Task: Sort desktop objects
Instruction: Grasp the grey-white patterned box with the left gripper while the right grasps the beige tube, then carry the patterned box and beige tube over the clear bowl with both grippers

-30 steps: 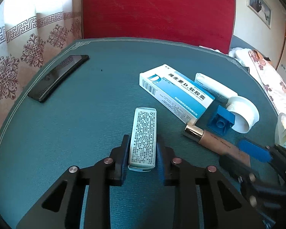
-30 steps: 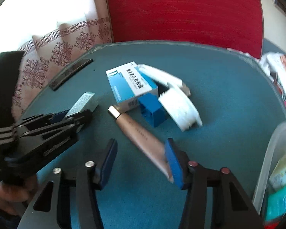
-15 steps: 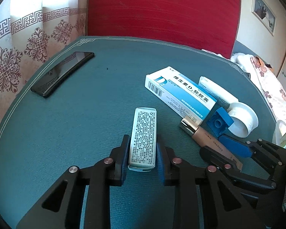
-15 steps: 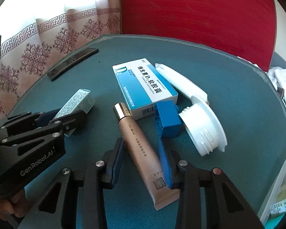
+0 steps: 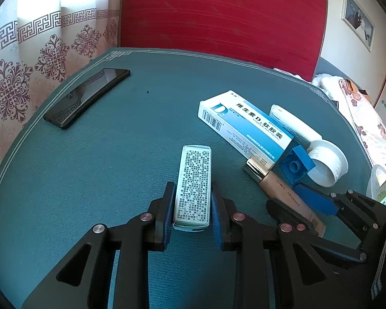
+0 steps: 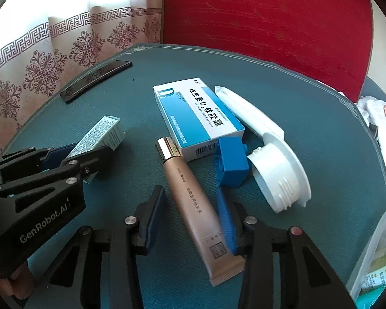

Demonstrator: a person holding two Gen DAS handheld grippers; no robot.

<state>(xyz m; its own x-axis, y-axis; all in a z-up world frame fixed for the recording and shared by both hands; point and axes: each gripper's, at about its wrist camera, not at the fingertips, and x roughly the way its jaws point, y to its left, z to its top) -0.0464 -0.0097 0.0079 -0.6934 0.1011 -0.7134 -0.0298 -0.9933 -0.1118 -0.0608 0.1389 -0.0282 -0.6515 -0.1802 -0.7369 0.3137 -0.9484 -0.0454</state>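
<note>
The left gripper point(image 5: 192, 203) is clenched on a small white box point(image 5: 194, 185) with dense black print; both blue pads press its long sides. In the left wrist view the box sits at the lower centre of the frame, pointing up the picture, over the teal table mat point(image 5: 103, 154).

The right gripper point(image 6: 190, 216) is closing its jaws, and a rose-gold cosmetic tube point(image 6: 193, 200) lies between them, on the mat at the lower centre of the right wrist view. The right pad is just beside the tube; on the left side a gap is visible, so it is not grasped yet.

Above the tube, at the centre of the frame, lies a blue and white medicine box point(image 6: 198, 118). A blue block point(image 6: 231, 162) stands just beside its lower right corner, and a white tube with a wide cap point(image 6: 270, 154) lies to the right. A black phone point(image 6: 95, 81) rests at the upper left, near the mat edge. A clear plastic container point(image 6: 373, 255) shows at the lower right edge.
</note>
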